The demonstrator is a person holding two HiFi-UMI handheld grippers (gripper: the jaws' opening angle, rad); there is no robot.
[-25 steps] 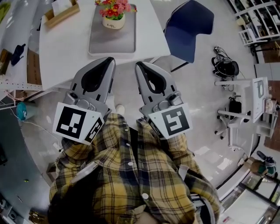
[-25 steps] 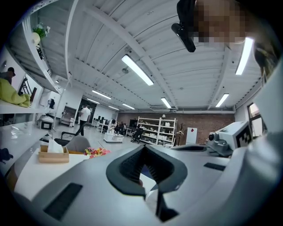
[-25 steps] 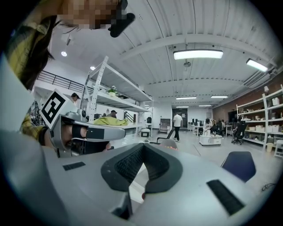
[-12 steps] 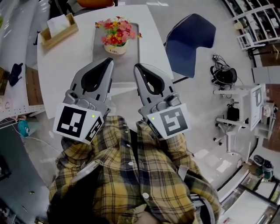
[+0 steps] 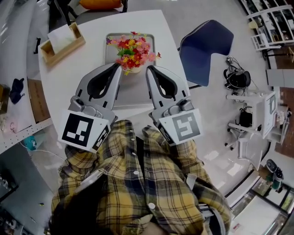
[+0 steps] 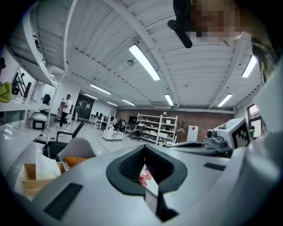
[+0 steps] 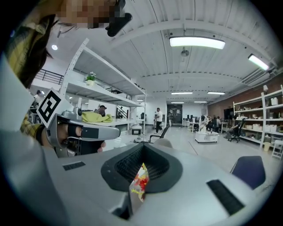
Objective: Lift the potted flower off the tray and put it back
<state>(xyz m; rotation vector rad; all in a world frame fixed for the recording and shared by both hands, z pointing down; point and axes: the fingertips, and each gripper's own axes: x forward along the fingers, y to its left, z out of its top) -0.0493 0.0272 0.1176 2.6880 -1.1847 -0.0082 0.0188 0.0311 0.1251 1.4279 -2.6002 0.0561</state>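
Note:
A potted flower [image 5: 133, 51] with red, pink and yellow blooms stands at the far part of a grey tray [image 5: 132, 93] on the white table [image 5: 69, 78]. My left gripper [image 5: 118, 69] is shut, its tip just left of the pot. On the pot's other side my right gripper [image 5: 150, 69] is shut too, tip close by. Neither holds anything. The blooms hide most of the pot. In the left gripper view a sliver of pink flower [image 6: 144, 176] shows behind the shut left gripper [image 6: 144, 152]. The right gripper view shows the blooms [image 7: 140, 181] the same way.
A wooden box [image 5: 61, 40] holding white paper sits at the table's far left. A blue chair [image 5: 206, 46] stands right of the table, and a chair with an orange cushion [image 5: 101, 3] beyond it. Shelves and office gear line the room's right side.
Both grippers have travelled forward together over the table's near edge. The flower and tray, far ahead a second ago, now lie right at the tips. Both stayed shut.

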